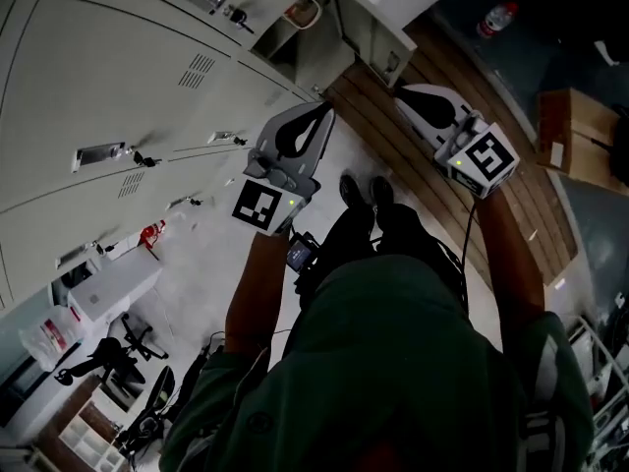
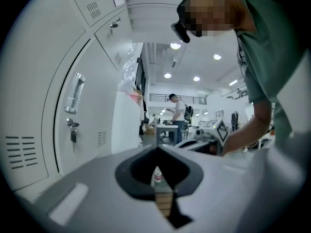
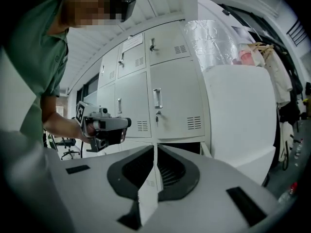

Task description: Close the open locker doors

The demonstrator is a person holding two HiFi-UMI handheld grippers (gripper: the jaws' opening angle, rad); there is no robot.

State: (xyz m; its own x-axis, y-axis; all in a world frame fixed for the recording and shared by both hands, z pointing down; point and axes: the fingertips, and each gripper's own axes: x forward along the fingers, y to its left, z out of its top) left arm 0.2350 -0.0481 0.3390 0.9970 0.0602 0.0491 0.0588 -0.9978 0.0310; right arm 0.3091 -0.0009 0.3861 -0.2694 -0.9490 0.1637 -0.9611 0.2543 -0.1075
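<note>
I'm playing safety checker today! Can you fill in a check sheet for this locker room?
Surface: pale floor with a strip of wooden planks; no table seen.
Job's things: grey lockers, most doors shut; one open locker door sticks out from the row.
Clutter: bottle and cardboard box past the planks; office chair by the lockers.
Grippers: left gripper jaws together, empty; right gripper jaws together, empty; neither touches a locker.
Cables: thin dark cable hangs from the right gripper.
Surroundings: another person stands at a table far off.
</note>
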